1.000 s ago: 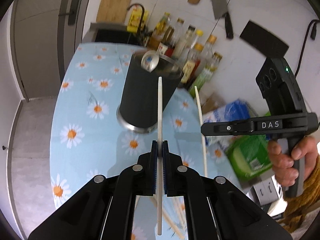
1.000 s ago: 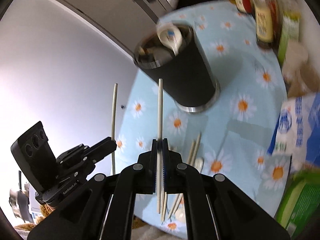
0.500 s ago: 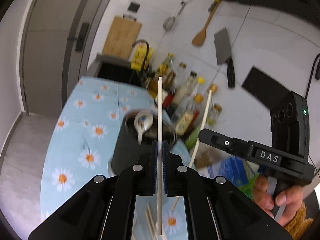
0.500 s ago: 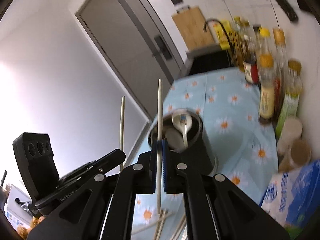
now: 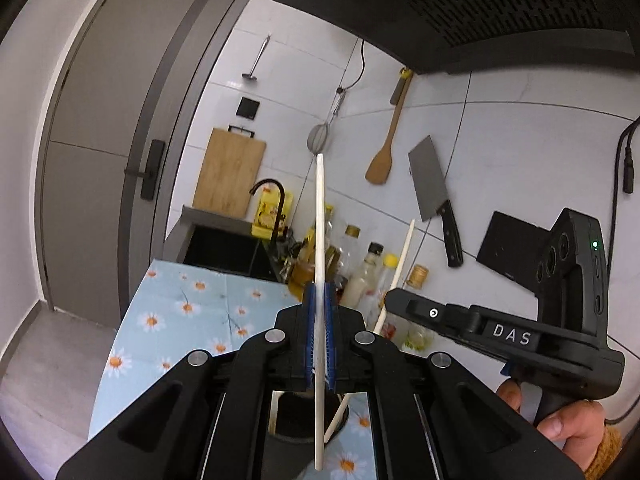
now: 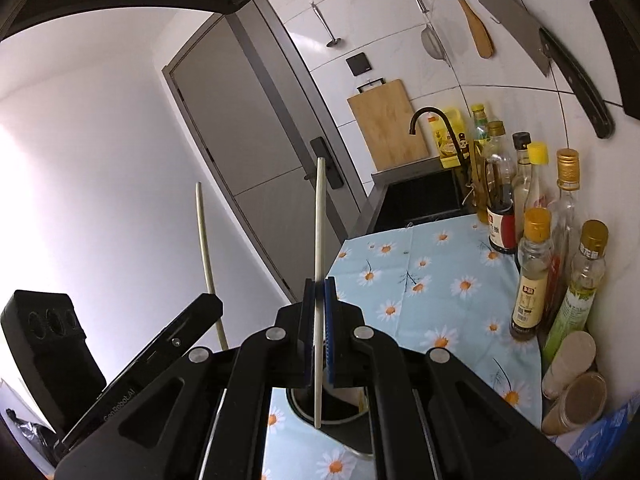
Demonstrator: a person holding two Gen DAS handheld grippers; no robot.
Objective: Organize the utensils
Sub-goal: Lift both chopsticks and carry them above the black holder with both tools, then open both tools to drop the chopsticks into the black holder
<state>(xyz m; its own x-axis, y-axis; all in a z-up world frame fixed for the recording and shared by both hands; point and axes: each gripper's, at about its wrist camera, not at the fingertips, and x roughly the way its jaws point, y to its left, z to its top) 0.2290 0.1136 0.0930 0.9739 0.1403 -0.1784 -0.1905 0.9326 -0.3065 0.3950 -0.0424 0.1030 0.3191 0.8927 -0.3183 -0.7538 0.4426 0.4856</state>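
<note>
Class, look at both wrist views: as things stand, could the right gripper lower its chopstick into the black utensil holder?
Probably yes. The right gripper is shut on its chopstick, whose lower tip hangs just over the holder's open mouth. The left gripper's chopstick hangs close beside it and might crowd it.

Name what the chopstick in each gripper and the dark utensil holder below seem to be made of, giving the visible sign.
Chopstick in left gripper and chopstick in right gripper: pale cream, smooth, matte; probably plastic or bamboo. Utensil holder: matte black wall, likely coated metal.
</note>
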